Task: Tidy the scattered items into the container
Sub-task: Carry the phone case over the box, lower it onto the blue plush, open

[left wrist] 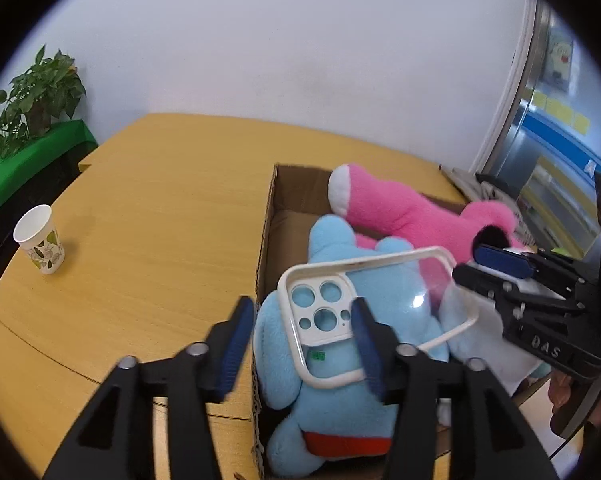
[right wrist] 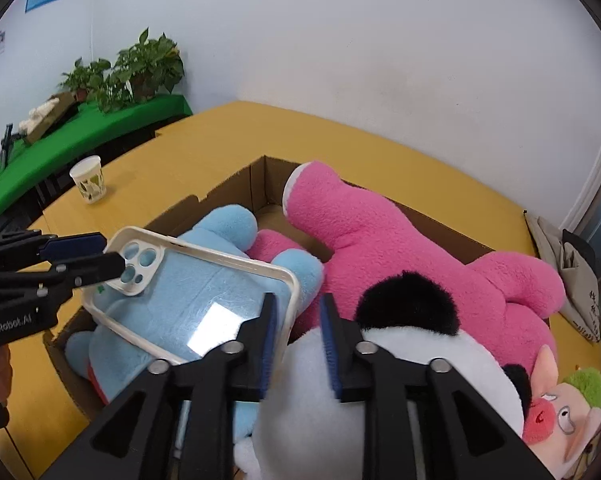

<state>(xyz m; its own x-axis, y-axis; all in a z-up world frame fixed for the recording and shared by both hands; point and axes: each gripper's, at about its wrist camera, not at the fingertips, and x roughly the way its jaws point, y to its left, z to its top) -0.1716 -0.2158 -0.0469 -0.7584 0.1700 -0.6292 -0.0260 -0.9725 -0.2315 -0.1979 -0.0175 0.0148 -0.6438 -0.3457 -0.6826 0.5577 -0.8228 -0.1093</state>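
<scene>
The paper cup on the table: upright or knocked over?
Upright: the paper cup stands on its base on the table, its open mouth facing up.

A clear phone case (right wrist: 188, 300) with a cream-white rim and a white camera plate lies tilted on top of a light blue plush toy (left wrist: 332, 360), camera holes toward ten o'clock in the right wrist view. The blue plush lies inside an open brown cardboard box (right wrist: 256, 184). At two o'clock from it, a pink plush (right wrist: 420, 256) sprawls across the box. A white-and-black plush (right wrist: 380, 368) sits at four o'clock, just beside the case.
</scene>
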